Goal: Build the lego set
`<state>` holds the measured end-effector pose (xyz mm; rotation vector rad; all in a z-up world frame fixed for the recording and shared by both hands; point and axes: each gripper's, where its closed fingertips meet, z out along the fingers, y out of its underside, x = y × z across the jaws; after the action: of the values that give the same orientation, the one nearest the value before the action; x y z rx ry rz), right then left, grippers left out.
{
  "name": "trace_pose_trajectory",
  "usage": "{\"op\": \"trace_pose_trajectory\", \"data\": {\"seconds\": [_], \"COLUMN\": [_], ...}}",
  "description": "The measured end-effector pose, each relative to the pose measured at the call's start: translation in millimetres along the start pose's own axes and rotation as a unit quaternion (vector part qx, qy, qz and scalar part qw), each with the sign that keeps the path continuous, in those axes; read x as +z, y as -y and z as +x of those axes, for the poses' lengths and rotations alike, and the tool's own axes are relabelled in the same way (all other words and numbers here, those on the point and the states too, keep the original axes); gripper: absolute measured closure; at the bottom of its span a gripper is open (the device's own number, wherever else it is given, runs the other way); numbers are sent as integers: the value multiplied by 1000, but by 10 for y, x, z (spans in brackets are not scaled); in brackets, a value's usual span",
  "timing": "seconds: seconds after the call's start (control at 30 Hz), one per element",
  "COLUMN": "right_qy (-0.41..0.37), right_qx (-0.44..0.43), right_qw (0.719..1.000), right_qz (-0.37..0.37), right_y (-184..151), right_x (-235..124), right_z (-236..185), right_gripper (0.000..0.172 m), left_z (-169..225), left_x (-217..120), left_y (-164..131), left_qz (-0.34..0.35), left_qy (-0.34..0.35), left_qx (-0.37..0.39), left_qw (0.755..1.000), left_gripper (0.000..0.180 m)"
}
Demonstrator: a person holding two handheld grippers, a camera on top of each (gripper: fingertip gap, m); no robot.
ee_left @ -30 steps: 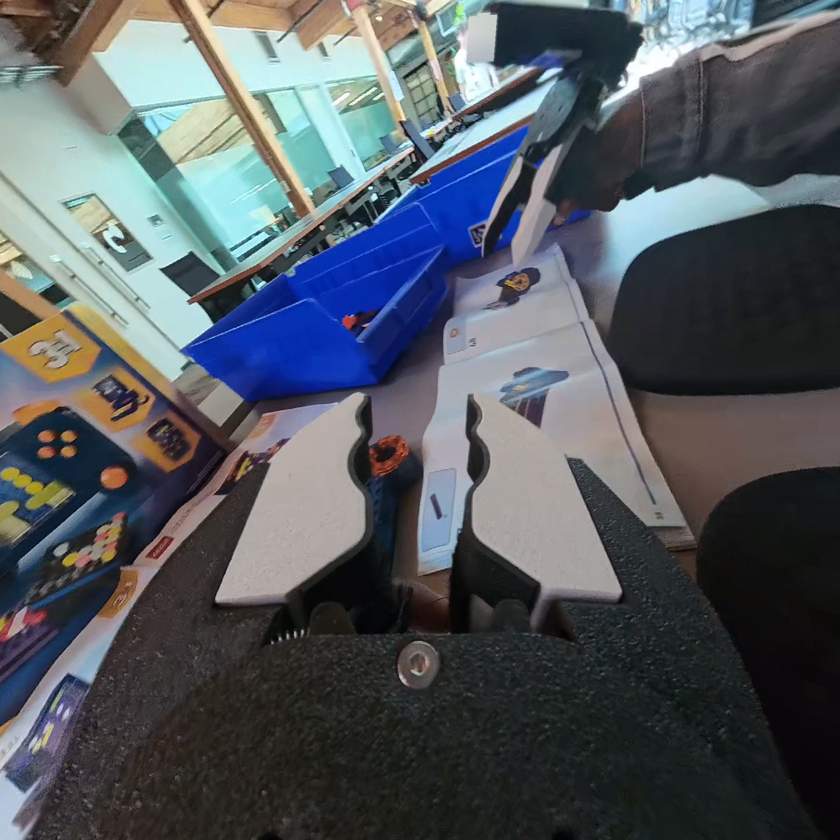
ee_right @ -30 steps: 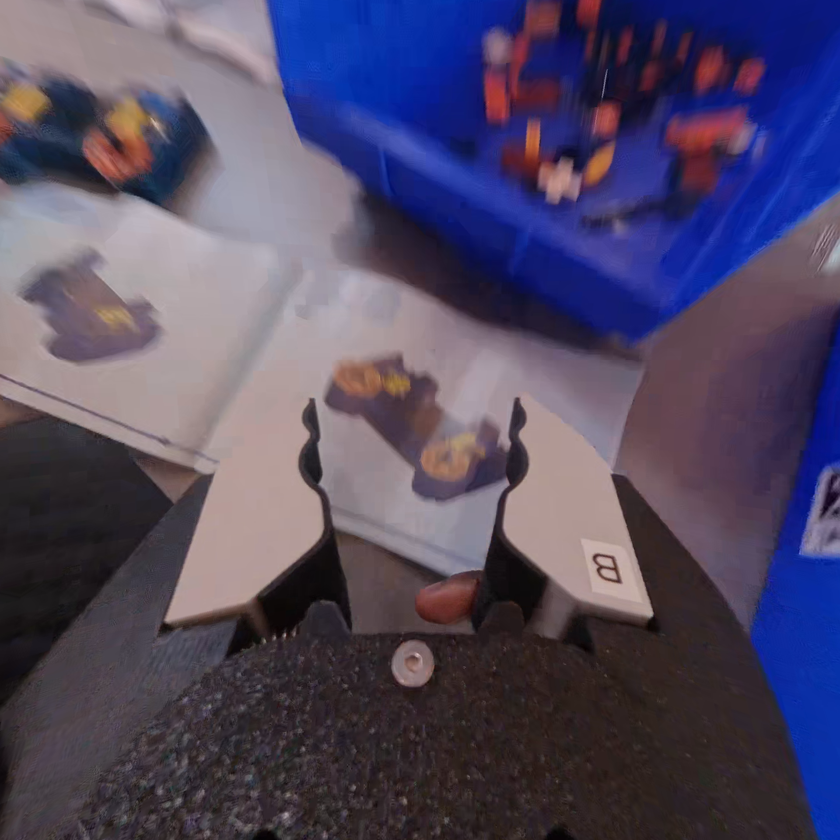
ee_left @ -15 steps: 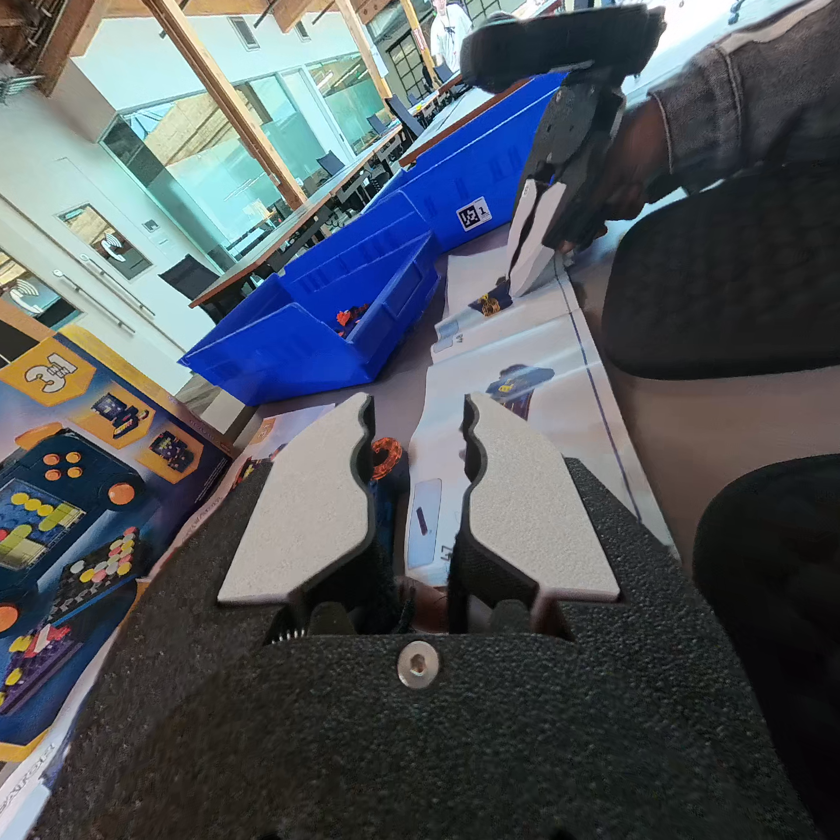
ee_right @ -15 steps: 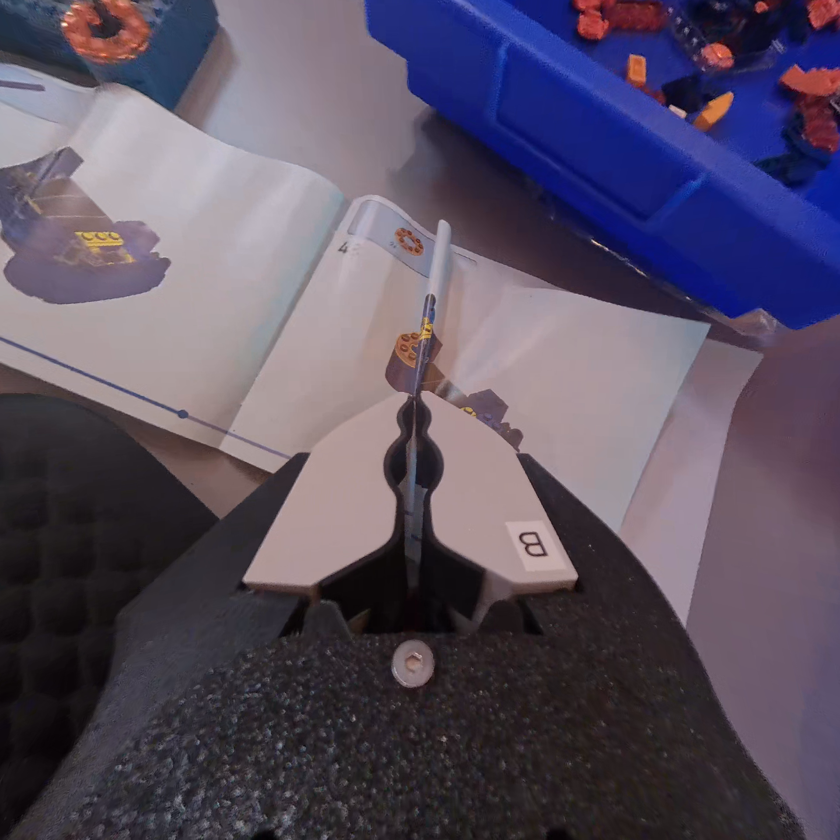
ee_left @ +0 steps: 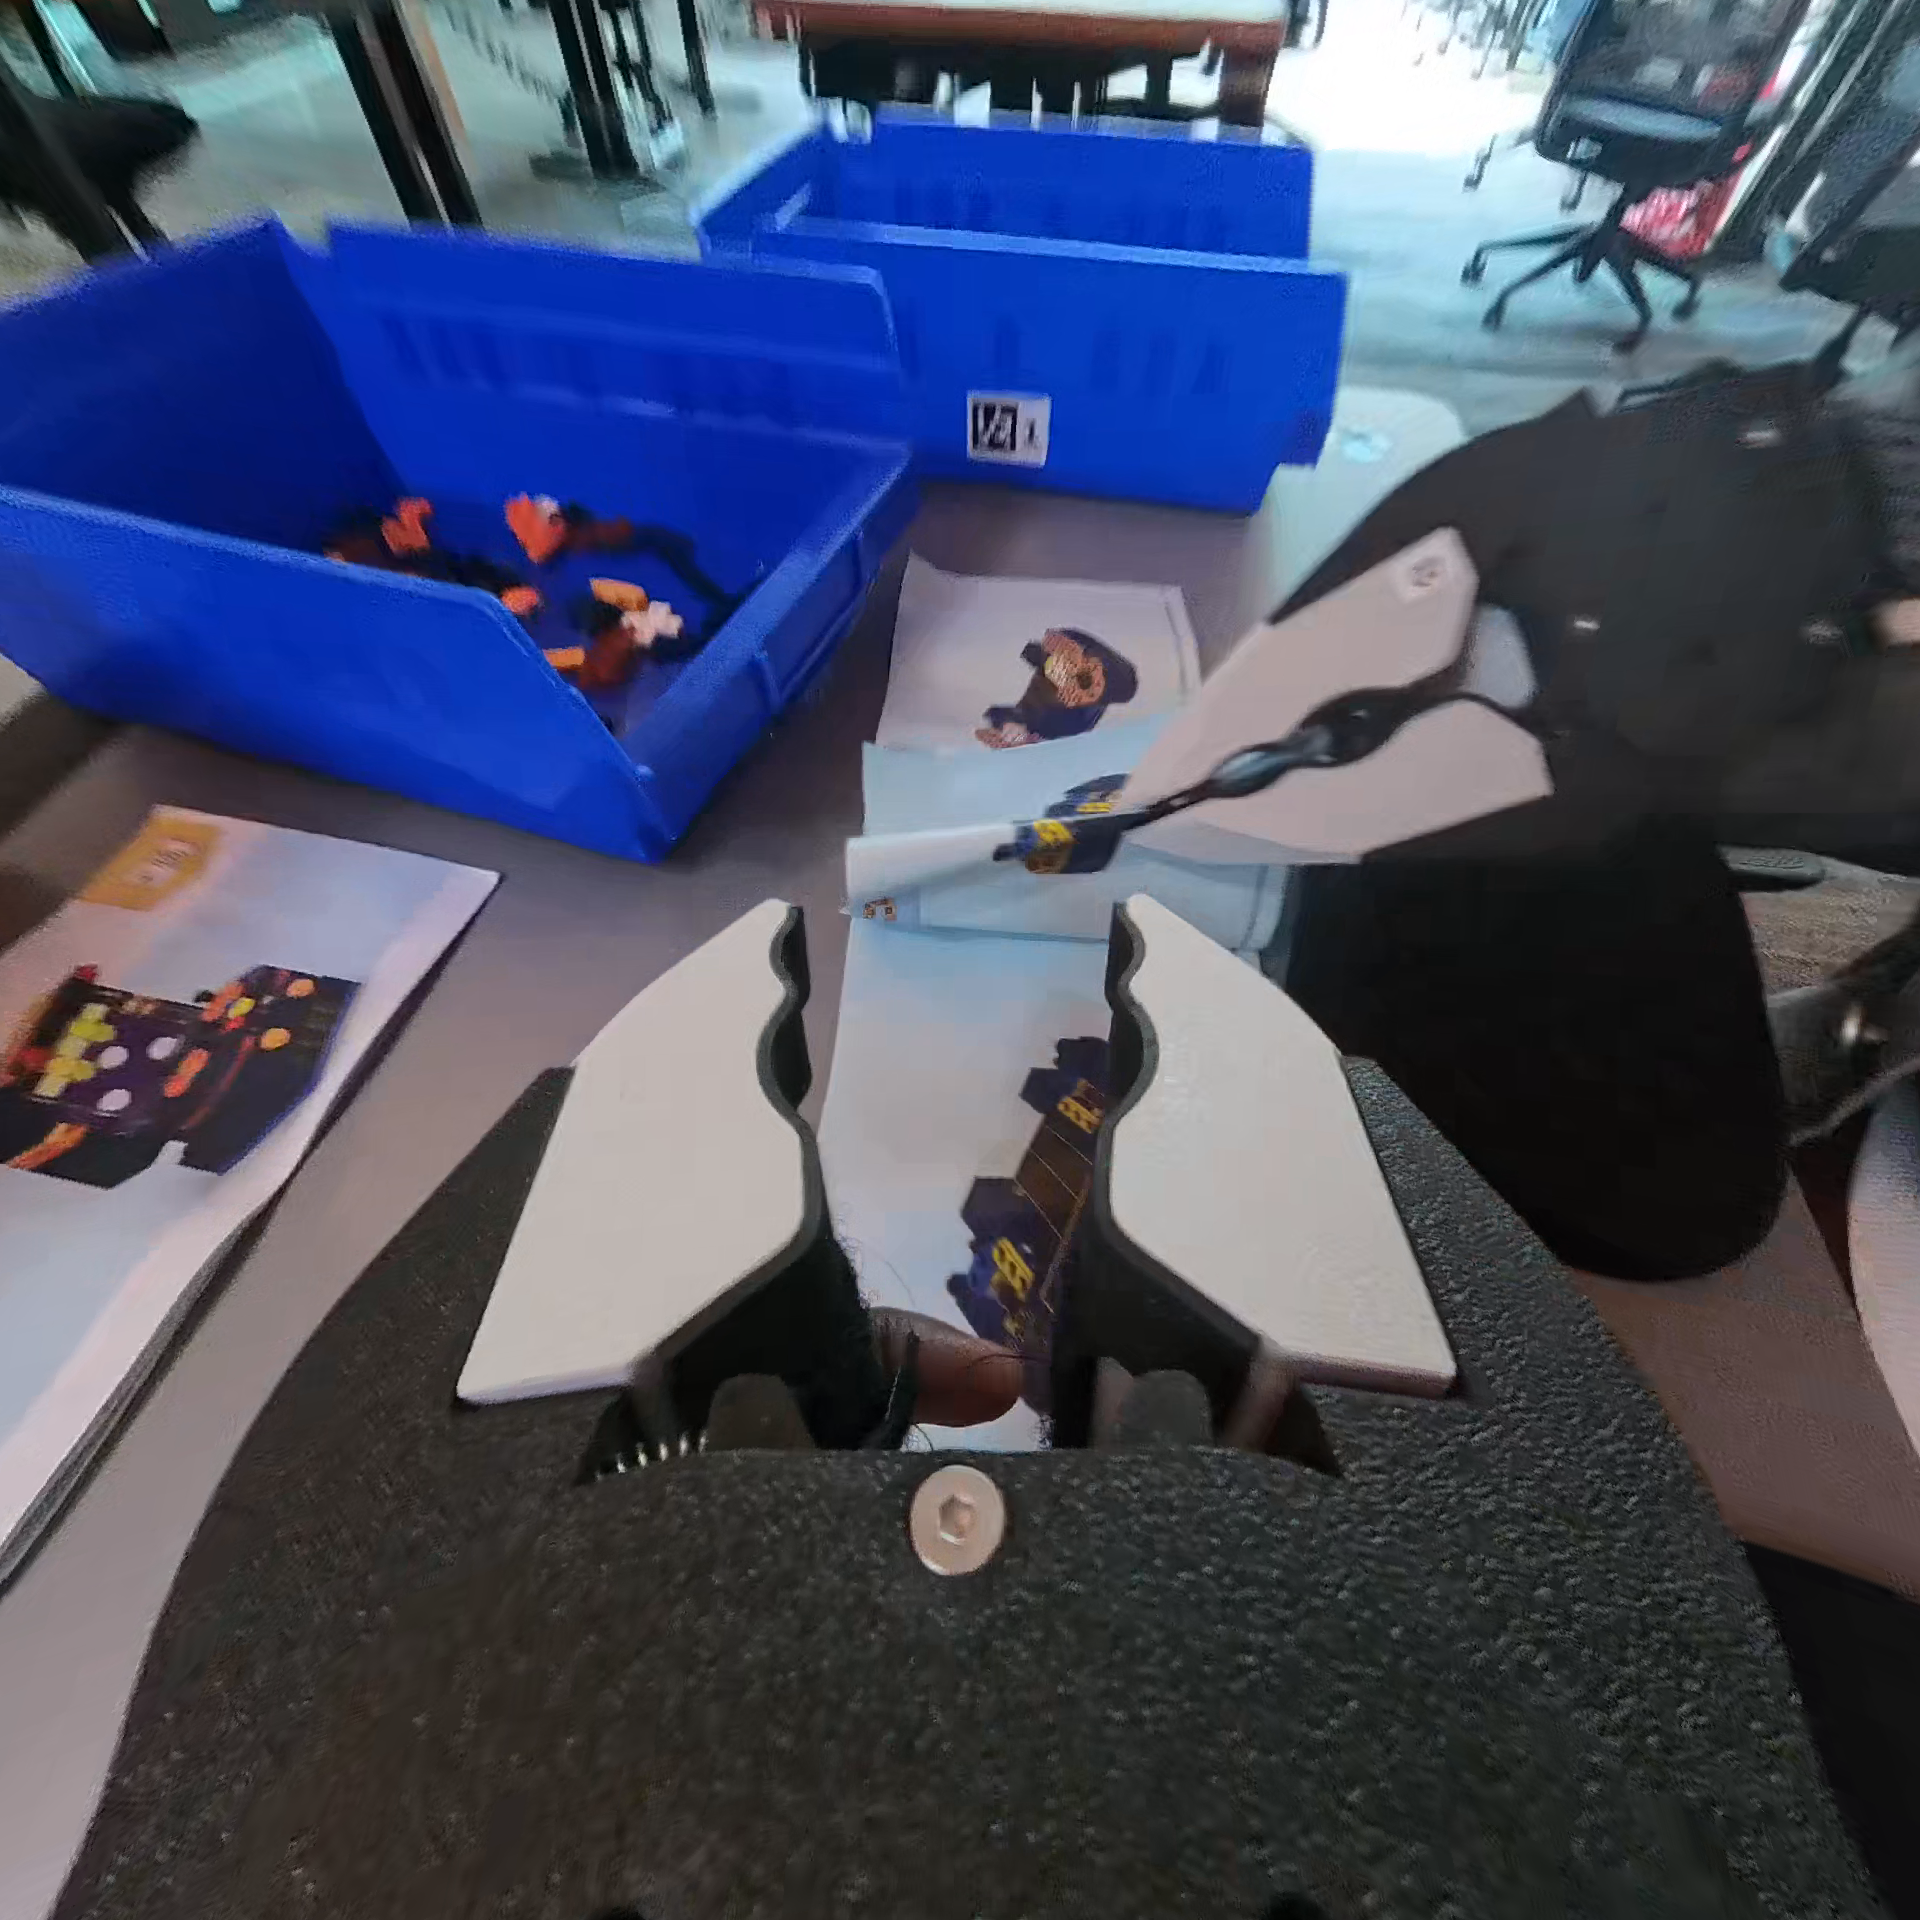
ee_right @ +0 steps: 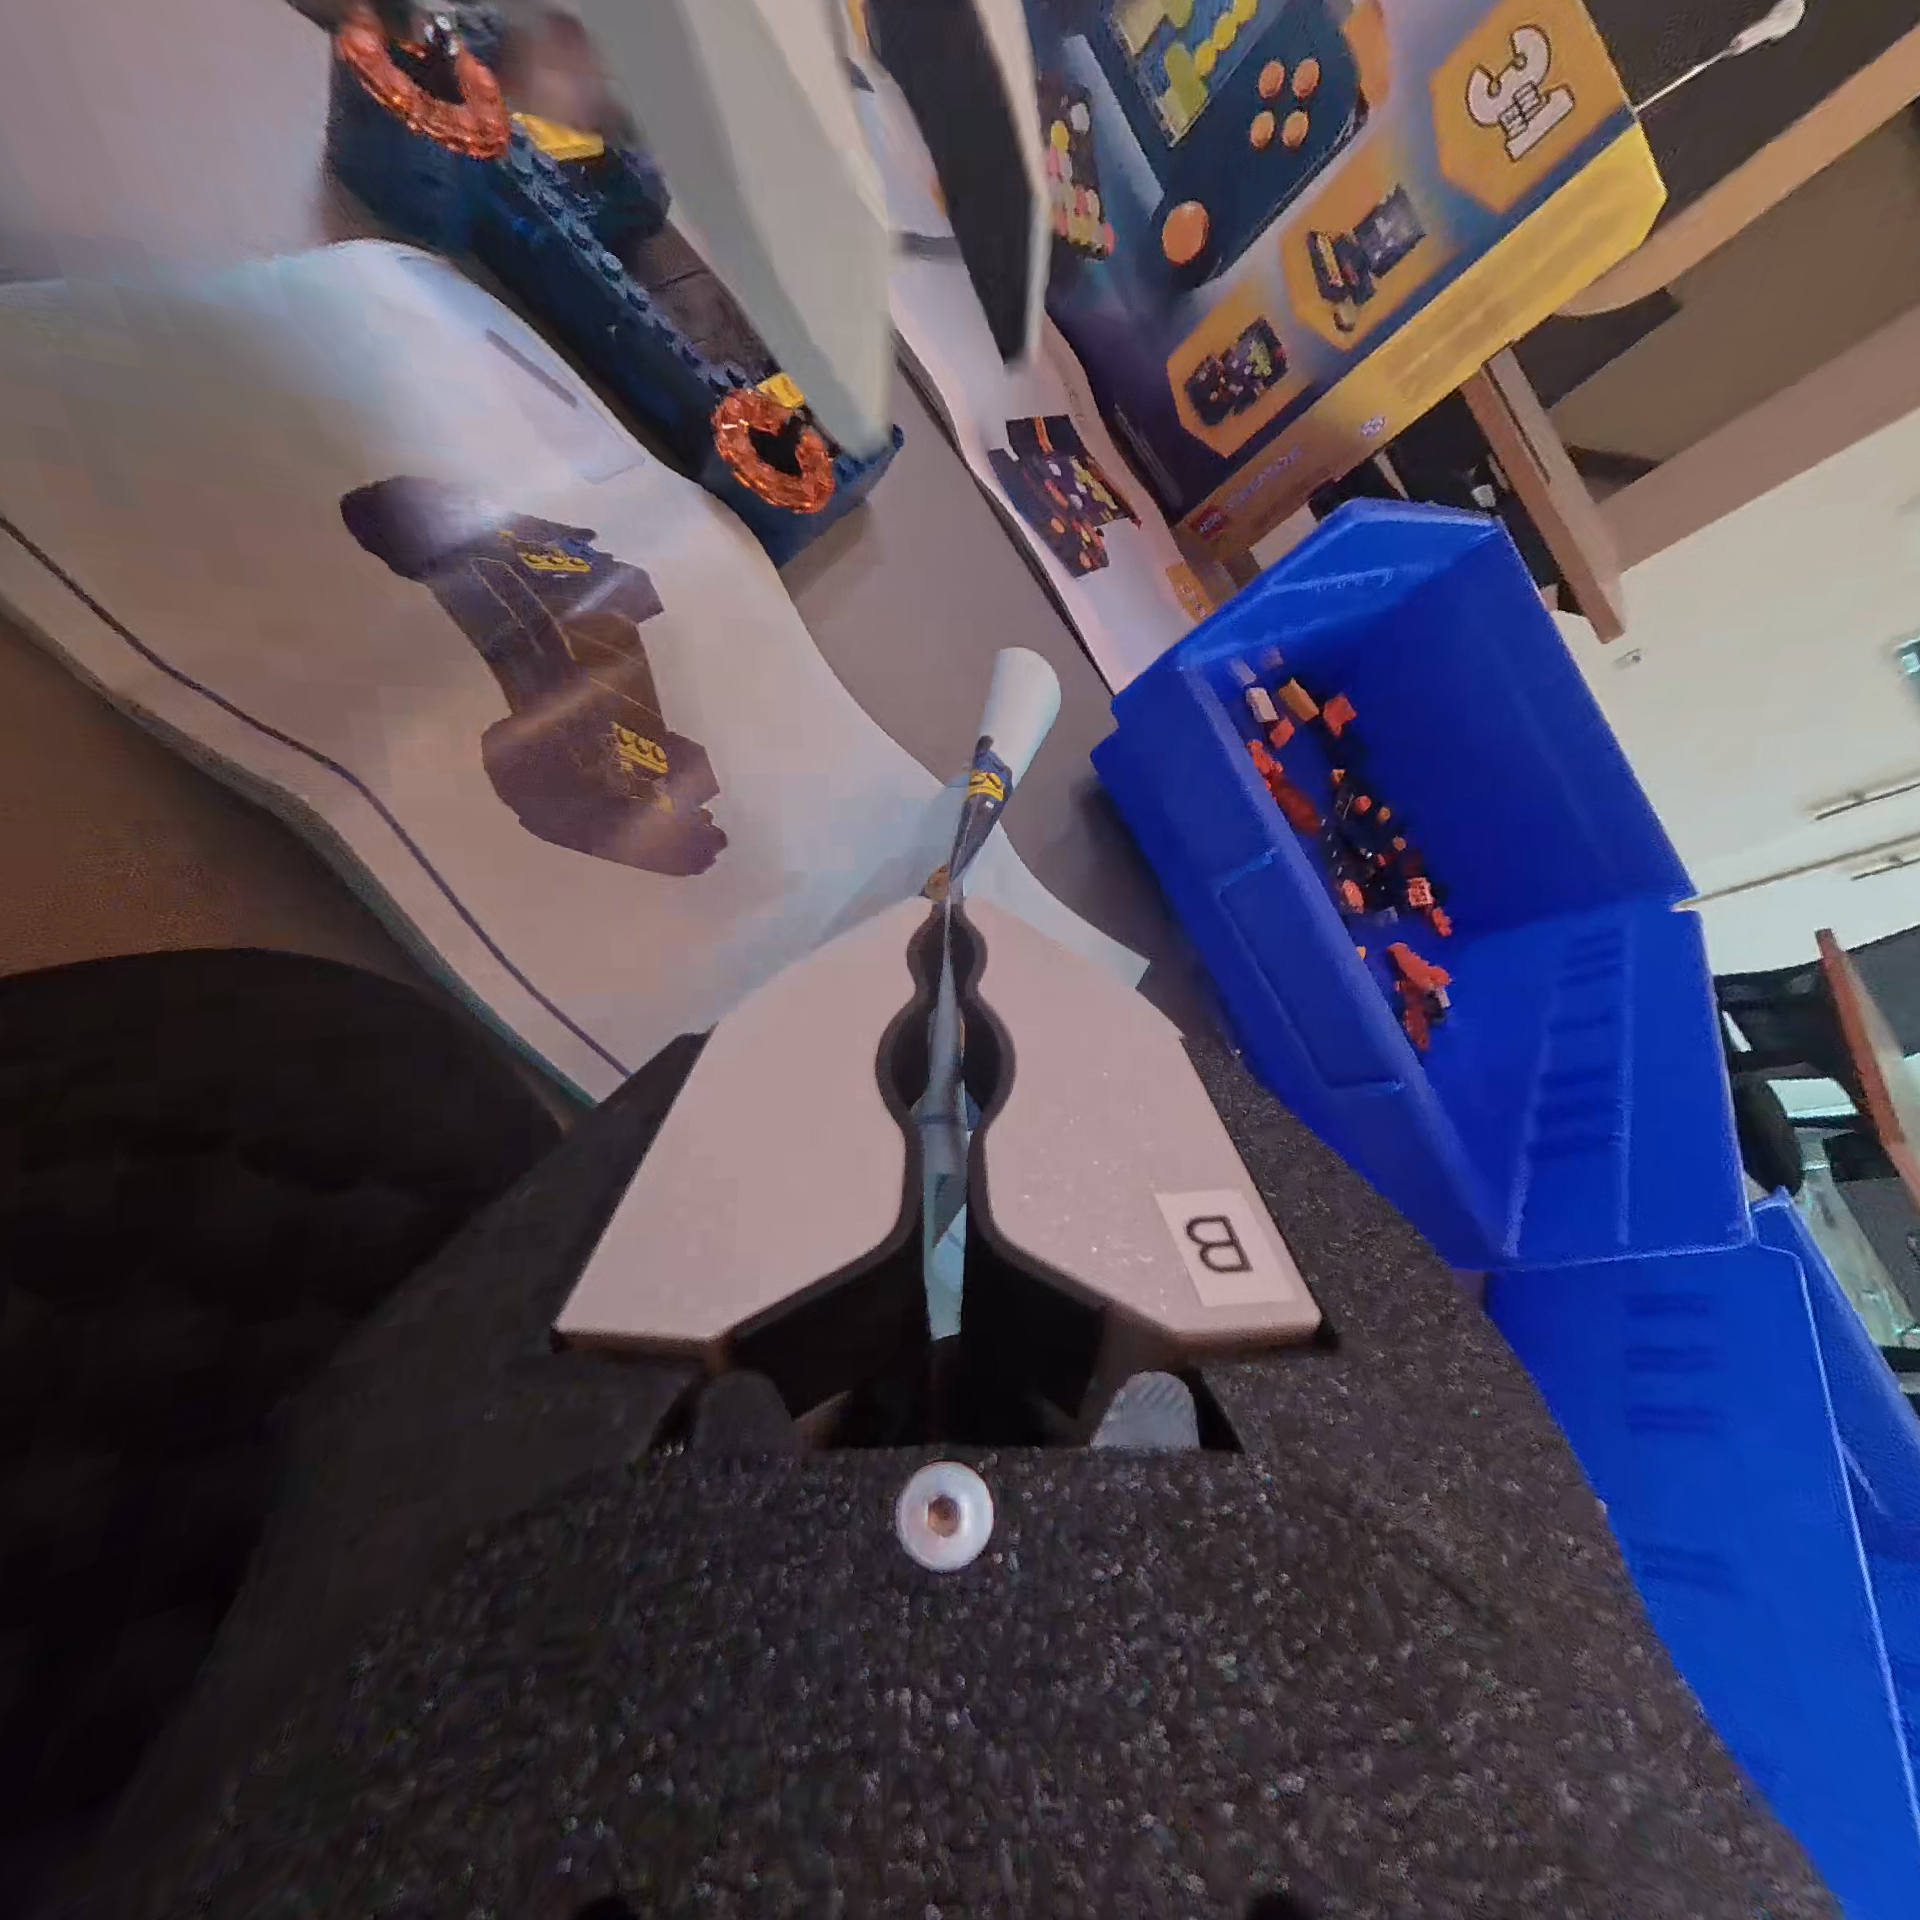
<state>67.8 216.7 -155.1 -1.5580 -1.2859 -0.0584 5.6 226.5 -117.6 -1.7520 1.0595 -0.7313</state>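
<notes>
Both views are lit brightly by daylight; motion blur is seen toward twelve o'clock, and edges are bent by wide-angle distortion.

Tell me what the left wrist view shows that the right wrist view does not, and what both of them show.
Only the left wrist view: the left gripper open over the booklet, a far blue bin and office chairs. Only the right wrist view: the brick model and the box. Both: the right gripper shut on a page, and the bin of bricks.
</notes>
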Motion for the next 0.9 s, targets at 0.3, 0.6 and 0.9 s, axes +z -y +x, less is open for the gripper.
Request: {"op": "trace_pose_trajectory", "data": {"seconds": [0.3, 0.6, 0.9], "right_qy": [11, 176, 404], "right_qx": [2, 296, 465], "right_qw": [1000, 923, 787], "right_qz": [12, 171, 38], "right_y": [51, 211, -225], "right_x": [-3, -325, -342], "right_z": [-56, 204, -100], "right_gripper": [170, 111, 91], "left_z": [-155, -128, -143], "left_x": [524, 359, 236], "left_y": [-196, -315, -428], "left_qz": [-100, -103, -128], "left_qy": [-92, -102, -71], "left_qx": [-85, 13, 42], "left_qw": [987, 989, 988], "left_gripper": [160, 174, 172]}}
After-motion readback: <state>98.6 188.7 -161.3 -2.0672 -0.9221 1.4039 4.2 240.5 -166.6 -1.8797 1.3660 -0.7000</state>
